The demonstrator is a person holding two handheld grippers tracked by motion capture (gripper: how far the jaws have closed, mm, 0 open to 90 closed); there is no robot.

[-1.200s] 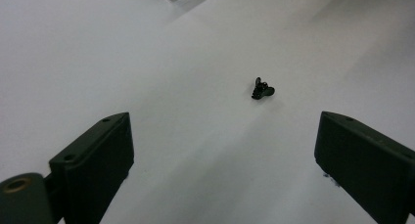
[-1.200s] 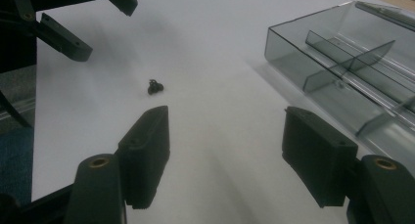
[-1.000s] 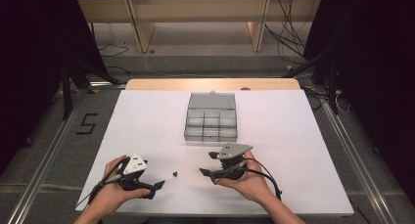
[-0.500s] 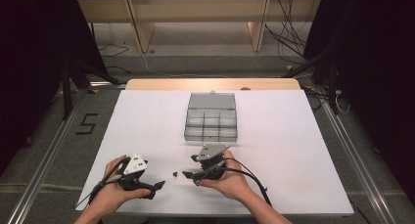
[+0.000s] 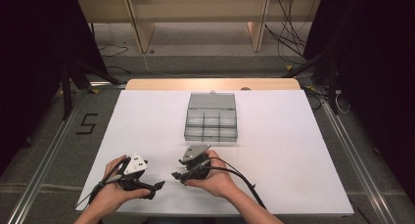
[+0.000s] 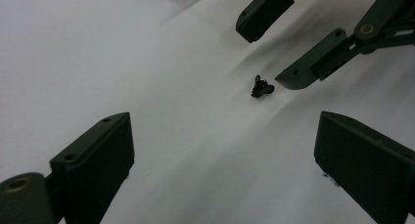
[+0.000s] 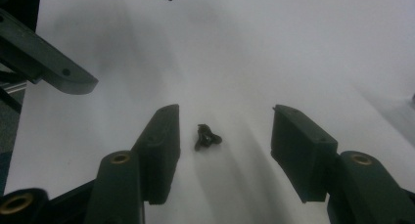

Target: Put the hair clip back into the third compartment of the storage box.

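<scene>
A small black part (image 7: 206, 137) lies on the white table sheet (image 5: 274, 150), near the front. My right gripper (image 7: 227, 136) straddles it. Its jaws have just been closing and stand apart, with the part nearer the left-hand jaw and neither pad touching it. From the high view, the right gripper (image 5: 177, 176) points left, low over the sheet. My left gripper (image 5: 156, 187) rests just to its left, open, with nothing between its jaws. Seen from the left gripper view, the part (image 6: 262, 87) sits beyond my left gripper (image 6: 220, 150) and under the right gripper's tips (image 6: 279, 43).
A clear compartment box (image 5: 211, 117) with its lid up stands mid-table, beyond both hands. The wooden table edge (image 5: 210, 83) runs along the back. A metal rail (image 5: 49, 155) and a "5" mark (image 5: 85, 123) lie left of the sheet.
My right gripper has slid left and down to the small black part, and its jaws have narrowed around it. The left gripper has not moved.
</scene>
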